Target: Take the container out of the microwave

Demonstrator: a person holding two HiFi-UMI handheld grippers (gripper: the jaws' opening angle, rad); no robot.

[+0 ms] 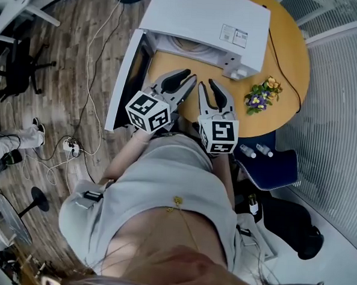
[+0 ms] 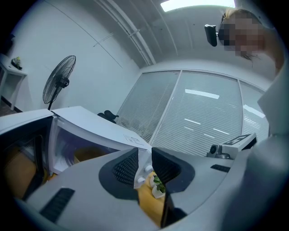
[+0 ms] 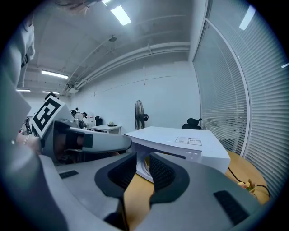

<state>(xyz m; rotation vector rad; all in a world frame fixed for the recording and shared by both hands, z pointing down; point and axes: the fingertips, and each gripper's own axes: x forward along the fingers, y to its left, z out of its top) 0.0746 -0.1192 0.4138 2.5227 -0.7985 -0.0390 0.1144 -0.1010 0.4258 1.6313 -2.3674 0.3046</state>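
A white microwave (image 1: 204,20) stands on a round wooden table (image 1: 287,49), its door (image 1: 125,75) swung open to the left. Inside the cavity a pale round rim (image 1: 187,48) shows; I cannot tell whether it is the container. My left gripper (image 1: 186,79) and right gripper (image 1: 207,87) hover side by side close to my body, just in front of the opening. On each, the jaws stand almost together with only a thin slit and nothing between them. The left gripper (image 2: 144,166) looks at the microwave's control side (image 2: 146,169); the right gripper (image 3: 142,169) faces the cavity (image 3: 144,164).
A small bunch of flowers (image 1: 263,93) lies on the table right of the microwave, and a black cable (image 1: 285,67) runs along that edge. A blue chair (image 1: 270,165) with small bottles (image 1: 255,151) stands at my right. Cables and a power strip (image 1: 70,144) lie on the floor at the left.
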